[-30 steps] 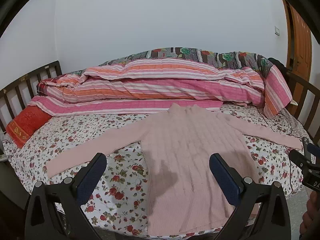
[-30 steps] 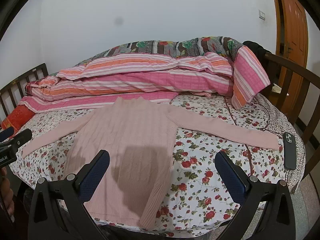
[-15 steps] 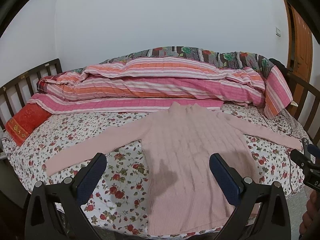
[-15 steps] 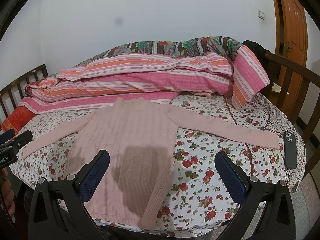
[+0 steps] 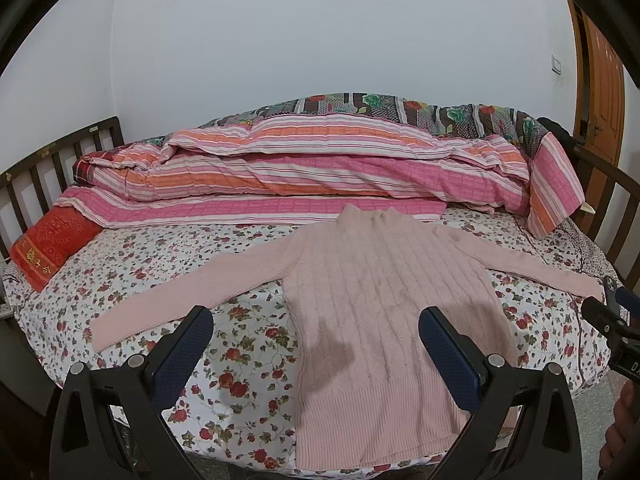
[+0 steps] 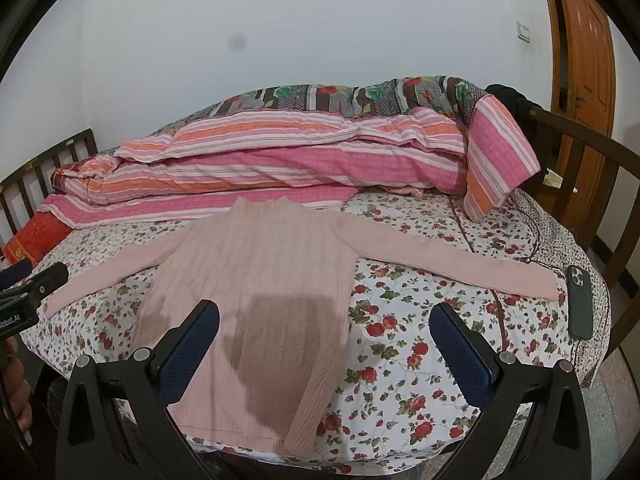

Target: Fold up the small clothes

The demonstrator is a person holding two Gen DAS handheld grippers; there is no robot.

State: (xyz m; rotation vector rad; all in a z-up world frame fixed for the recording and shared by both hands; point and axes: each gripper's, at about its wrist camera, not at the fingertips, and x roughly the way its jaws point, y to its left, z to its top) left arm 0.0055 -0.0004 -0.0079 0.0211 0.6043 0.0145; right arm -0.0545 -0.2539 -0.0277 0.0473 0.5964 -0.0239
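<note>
Nearest, left gripper held above the sweater hem, jaws spread wide, gripping nothing. Right gripper just off the sweater's right side, likewise spread wide and empty.

Flat on the floral sheet, sweater face up, hem at the near bed edge, collar toward the quilt, both sleeves stretched out sideways. No fold made yet, by the look of it.

Risks from here, judged only from the layout:
- Hem overhanging the near edge: a careless tug toward the holder likely to drag the whole sweater off the bed.
- Soft knit (probably stretchy and slack): a pinch too shallow likely to slip, one too deep likely to catch the sheet along with it.
- Long sleeves: folded unevenly, a lopsided bundle.
- Phone just beyond the sweater's right cuff, near the bed edge, cable attached: a sweeping sleeve or snagged cable apt to knock it to the floor.
- Beyond the sweater's collar, quilt touching or nearly so: little room for folding upward.

Farther left of the sweater, red pillow, well apart and no concern.
</note>
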